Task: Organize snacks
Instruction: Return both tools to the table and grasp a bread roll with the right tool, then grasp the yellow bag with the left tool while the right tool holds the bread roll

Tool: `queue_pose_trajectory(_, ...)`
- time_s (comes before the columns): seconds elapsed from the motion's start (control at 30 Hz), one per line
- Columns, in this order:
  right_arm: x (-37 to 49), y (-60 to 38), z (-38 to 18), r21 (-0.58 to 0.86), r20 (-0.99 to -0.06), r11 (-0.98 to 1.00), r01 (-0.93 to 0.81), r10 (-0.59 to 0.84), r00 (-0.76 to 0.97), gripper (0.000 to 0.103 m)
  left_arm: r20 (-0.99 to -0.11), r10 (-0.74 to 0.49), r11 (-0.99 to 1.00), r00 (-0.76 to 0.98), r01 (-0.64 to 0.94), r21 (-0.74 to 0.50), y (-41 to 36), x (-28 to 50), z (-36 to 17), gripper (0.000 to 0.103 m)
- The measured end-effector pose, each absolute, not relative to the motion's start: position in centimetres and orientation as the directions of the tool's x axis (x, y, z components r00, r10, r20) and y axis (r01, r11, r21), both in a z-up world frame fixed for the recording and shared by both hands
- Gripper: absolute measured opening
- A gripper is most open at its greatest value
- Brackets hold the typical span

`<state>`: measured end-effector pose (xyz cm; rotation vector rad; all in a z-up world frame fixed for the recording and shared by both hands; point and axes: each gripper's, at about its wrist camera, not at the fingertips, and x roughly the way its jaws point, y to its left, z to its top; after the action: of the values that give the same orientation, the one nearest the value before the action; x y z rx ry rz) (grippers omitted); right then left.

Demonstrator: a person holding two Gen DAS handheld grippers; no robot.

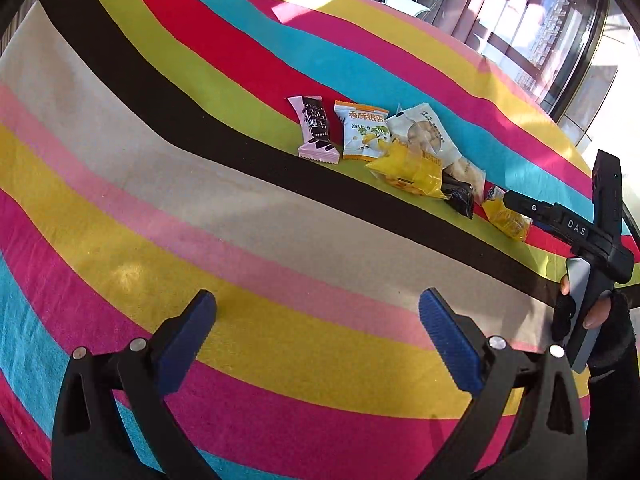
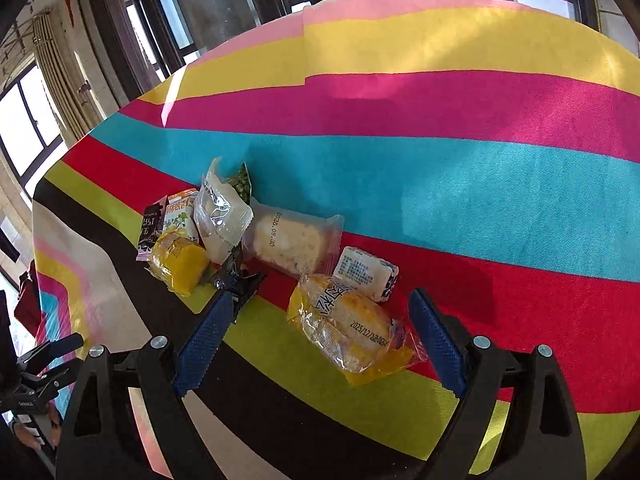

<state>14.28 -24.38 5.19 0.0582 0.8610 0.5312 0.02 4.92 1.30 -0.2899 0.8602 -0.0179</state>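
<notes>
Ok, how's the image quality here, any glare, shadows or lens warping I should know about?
Left wrist view: strong fisheye bend in the striped cloth, bright sun patch at the far edge, snacks sharp. Right wrist view: same warping, sun glare on the clear wrappers such as the yellow cake packet, a soft shadow across the far pink stripe.

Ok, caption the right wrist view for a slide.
Open right tongs straddle a yellow cake packet among snacks on a striped tablecloth.

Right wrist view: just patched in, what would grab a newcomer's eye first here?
The boldly striped multicoloured tablecloth fills the view. On it, a clear-and-yellow plastic cake packet lies between the open blue-padded right gripper fingers. Behind it, a loose cluster of snack packets, including a small yellow wrapped snack, sits on the green and red stripes.
</notes>
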Motion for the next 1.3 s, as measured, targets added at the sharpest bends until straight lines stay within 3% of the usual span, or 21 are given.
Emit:
queue_pose_trajectory(0.07, 13.0, -23.2, 5.2, 0.276, -0.737, 0.813, -0.513, 0.522, 0.43, 0.087, -0.743, -0.133, 0.96, 0.655, -0.102, -0.261, 4.9, 0.0, 1.3, 0.101)
queue_pose_trajectory(0.2, 9.9, -22.9, 6.2, 0.305, -0.676, 0.746, -0.592, 0.607, 0.417, 0.087, -0.745, -0.129, 0.961, 0.654, -0.103, -0.257, 4.9, 0.1, 1.3, 0.101)
queue_pose_trajectory(0.33, 11.2, -23.0, 4.9, 0.229, -0.739, 0.859, -0.457, 0.459, 0.493, 0.086, -0.749, -0.121, 0.964, 0.651, -0.104, -0.246, 4.8, 0.2, 1.3, 0.101)
queue_pose_trajectory(0.4, 12.3, -23.2, 3.9, 0.208, -0.781, 0.909, -0.36, 0.376, 0.498, 0.08, -0.748, -0.122, 0.963, 0.652, -0.104, -0.247, 4.8, 0.1, 1.3, 0.101)
queue_pose_trajectory(0.57, 13.0, -23.0, 3.8, 0.279, -0.77, 0.917, -0.285, 0.391, 0.505, 0.064, -0.747, -0.124, 0.962, 0.653, -0.104, -0.251, 4.8, 0.1, 1.3, 0.101)
queue_pose_trajectory(0.7, 12.0, -21.8, 3.6, 0.201, -0.77, 0.933, -0.299, 0.339, 0.54, 0.041, -0.748, -0.122, 0.963, 0.652, -0.104, -0.247, 4.8, 0.1, 1.2, 0.101)
queue_pose_trajectory(0.97, 5.9, -21.1, 6.1, 0.001, -0.697, 0.933, -0.359, 0.258, 0.669, 0.038, -0.768, -0.102, 0.973, 0.633, -0.097, -0.208, 4.4, 0.3, 1.2, 0.101)
queue_pose_trajectory(1.1, 3.2, -21.9, 6.7, -0.06, -0.672, 0.932, -0.358, 0.227, 0.705, 0.038, -0.813, -0.049, 0.989, 0.58, -0.086, -0.12, 3.3, 0.9, 1.1, 0.101)
queue_pose_trajectory(1.17, 2.5, -22.2, 6.6, -0.063, -0.675, 0.93, -0.362, 0.227, 0.702, 0.038, -0.821, -0.051, 0.977, 0.568, -0.142, -0.159, 3.2, 1.3, 1.3, 0.101)
queue_pose_trajectory(1.3, 2.2, -22.9, 5.1, -0.013, -0.694, 0.937, -0.349, 0.243, 0.677, 0.038, -0.822, -0.188, 0.913, 0.538, -0.213, -0.348, 2.0, 4.6, 1.8, 0.101)
